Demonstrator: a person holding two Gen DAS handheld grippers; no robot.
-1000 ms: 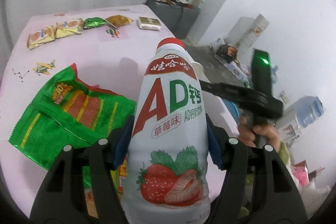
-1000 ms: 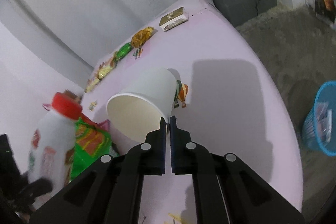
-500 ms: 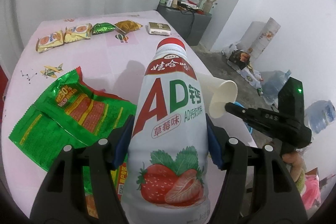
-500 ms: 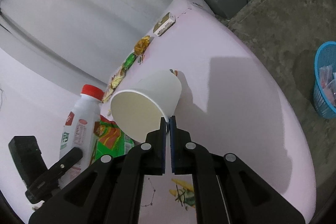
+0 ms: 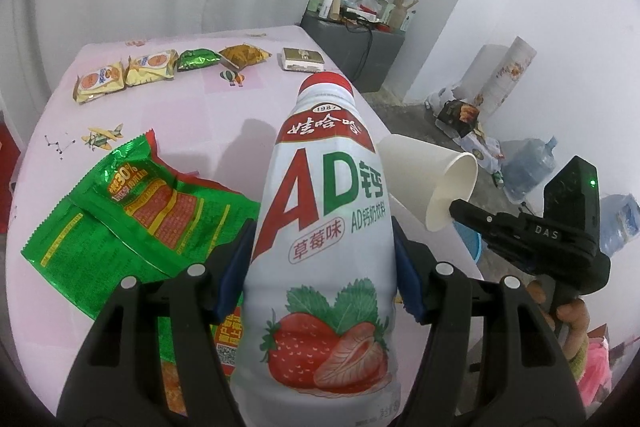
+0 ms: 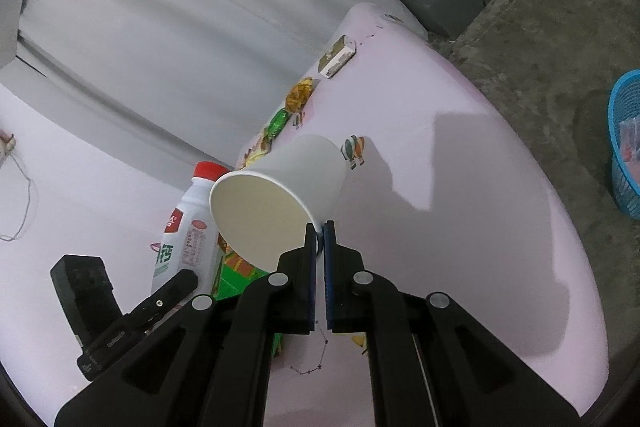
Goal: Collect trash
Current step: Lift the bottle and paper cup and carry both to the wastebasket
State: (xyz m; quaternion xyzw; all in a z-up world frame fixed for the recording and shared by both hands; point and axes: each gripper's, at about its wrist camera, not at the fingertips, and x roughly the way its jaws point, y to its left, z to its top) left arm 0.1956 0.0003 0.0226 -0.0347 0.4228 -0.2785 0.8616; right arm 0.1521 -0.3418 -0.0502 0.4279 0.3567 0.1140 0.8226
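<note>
Trash here means a bottle [image 5: 324, 247] and a paper cup [image 6: 280, 195], each held in one gripper above a pink table [image 6: 460, 227]. We cannot see the bottle's base, which runs off the lower edge of the left wrist view, and its body hides the middle of the table and part of the green wrapper [image 5: 132, 211] lying flat behind it. In the right wrist view the cup covers the bottle's right side and most of the wrapper. The blue basket [image 6: 626, 143] on the floor is cut off at the right edge of that view, and we cannot make out its contents. Small snack packets [image 5: 132, 75] and a flat box [image 5: 302, 59] lie in a row along the far side of the table; their print is too small to read.

We see the left gripper [image 5: 324, 267] clamped on the bottle, its blue pads pressing the white body on both sides, with the bottle upright and its red cap pointing away from the camera. We see the right gripper [image 6: 319, 231] closed almost fully, pinching the cup's rim between its tips. The cup lies on its side in the air, mouth turned towards the right wrist camera and base pointing away over the table. In the left wrist view the cup sits just right of the bottle, apart from it, with a hand [image 5: 572, 315] on the right gripper's handle.
</note>
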